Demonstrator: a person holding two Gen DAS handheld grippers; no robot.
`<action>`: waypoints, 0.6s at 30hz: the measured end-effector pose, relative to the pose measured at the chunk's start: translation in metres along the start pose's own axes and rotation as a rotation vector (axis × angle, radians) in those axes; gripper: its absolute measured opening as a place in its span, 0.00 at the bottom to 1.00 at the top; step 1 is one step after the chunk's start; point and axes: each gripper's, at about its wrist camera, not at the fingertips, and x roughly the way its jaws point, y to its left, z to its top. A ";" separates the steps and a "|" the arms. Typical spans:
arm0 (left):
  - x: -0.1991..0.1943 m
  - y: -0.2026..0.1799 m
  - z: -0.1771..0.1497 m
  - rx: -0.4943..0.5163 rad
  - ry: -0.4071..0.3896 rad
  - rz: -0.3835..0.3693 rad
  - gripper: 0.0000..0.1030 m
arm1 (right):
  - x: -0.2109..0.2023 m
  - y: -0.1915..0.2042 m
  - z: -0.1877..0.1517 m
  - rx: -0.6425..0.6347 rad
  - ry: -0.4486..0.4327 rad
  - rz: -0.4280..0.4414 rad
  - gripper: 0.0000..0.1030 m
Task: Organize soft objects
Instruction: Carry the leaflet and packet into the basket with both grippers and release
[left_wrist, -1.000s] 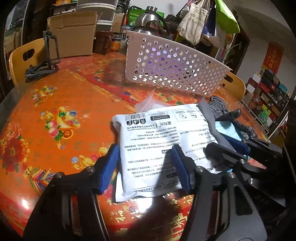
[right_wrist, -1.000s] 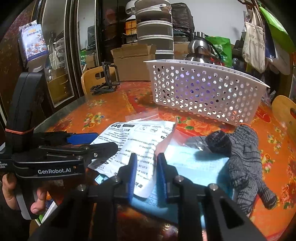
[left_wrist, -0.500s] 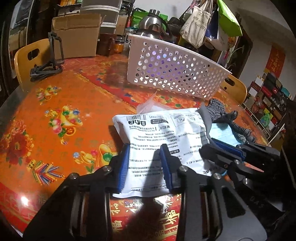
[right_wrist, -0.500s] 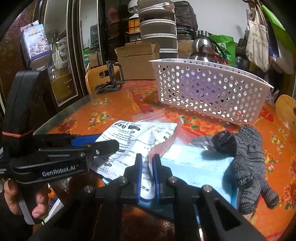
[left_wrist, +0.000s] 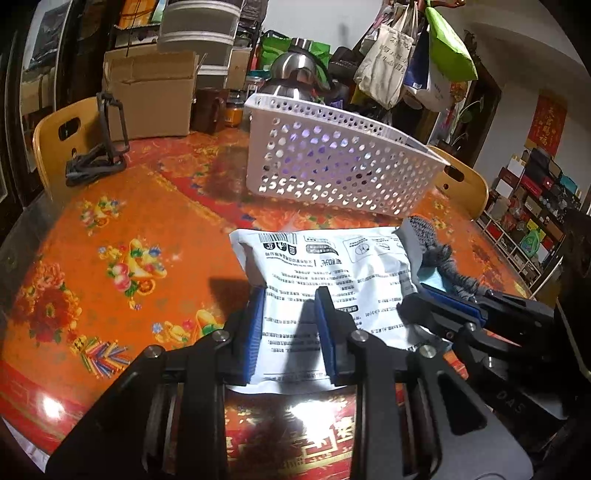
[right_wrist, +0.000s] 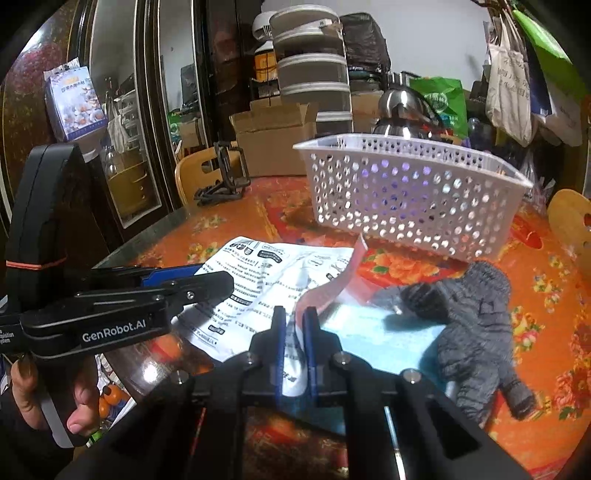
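Observation:
A white printed pouch (left_wrist: 325, 273) lies on the orange flowered table (left_wrist: 129, 221), its near edge raised. My left gripper (left_wrist: 291, 325) is shut on that near edge, blue pads pressing both sides. My right gripper (right_wrist: 294, 332) is shut on the pouch (right_wrist: 258, 280) at its right side, where a clear film flap (right_wrist: 332, 284) stands up beside the pads. Under it lies a light blue pack (right_wrist: 388, 336), with a grey knitted glove (right_wrist: 472, 314) on top. A white perforated basket (left_wrist: 332, 166) stands behind. The left gripper (right_wrist: 199, 278) shows at the left of the right wrist view.
A cardboard box (left_wrist: 151, 96), a black folding stand (left_wrist: 99, 158) and a steel kettle (left_wrist: 295, 70) crowd the table's far side. Wooden chairs (left_wrist: 59, 140) flank the table. Tote bags (left_wrist: 388, 55) hang behind the basket. The table's near edge lies just below the grippers.
Both grippers' jaws have closed onto the white pouch. The left one has lifted the near edge off the table, and the clear flap now stands up higher.

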 end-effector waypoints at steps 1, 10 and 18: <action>0.000 -0.002 0.004 0.002 -0.003 -0.001 0.24 | -0.003 -0.001 0.002 -0.001 -0.006 -0.002 0.08; -0.003 -0.022 0.032 0.021 -0.032 -0.011 0.24 | -0.018 -0.017 0.021 0.000 -0.050 -0.027 0.08; -0.006 -0.049 0.077 0.064 -0.089 -0.028 0.24 | -0.034 -0.040 0.057 -0.007 -0.112 -0.061 0.08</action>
